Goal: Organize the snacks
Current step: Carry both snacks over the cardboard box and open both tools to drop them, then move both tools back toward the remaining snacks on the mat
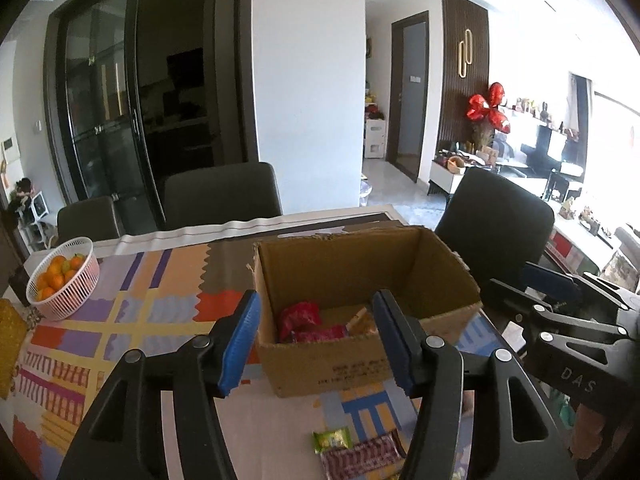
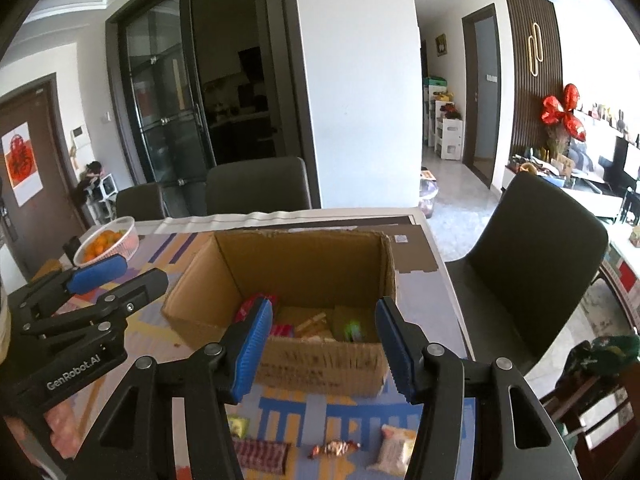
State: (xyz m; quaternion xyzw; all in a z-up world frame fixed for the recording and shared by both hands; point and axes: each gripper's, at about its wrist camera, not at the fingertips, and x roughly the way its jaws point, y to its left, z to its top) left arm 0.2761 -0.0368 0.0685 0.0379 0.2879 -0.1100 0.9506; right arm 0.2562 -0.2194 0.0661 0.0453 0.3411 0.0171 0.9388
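Note:
An open cardboard box [image 1: 360,364] stands on the patterned tablecloth, also in the right wrist view [image 2: 320,364]. It holds red packets [image 1: 300,320], a tan snack [image 2: 312,324] and a green packet [image 2: 354,330]. My left gripper [image 1: 316,344] is open and empty, held just before the box's near wall. My right gripper [image 2: 324,348] is open and empty, also before the box. Loose snacks lie on the table near me: a green packet [image 1: 332,439], a red patterned bar [image 1: 362,458], a gold-wrapped candy [image 2: 334,448] and a pale packet [image 2: 394,448].
A white basket of oranges [image 1: 62,280] sits at the table's far left. Dark chairs stand behind the table [image 1: 222,196] and at its right side [image 2: 536,272]. Flat cardboard [image 2: 416,248] lies behind the box. The right gripper shows in the left wrist view [image 1: 560,320].

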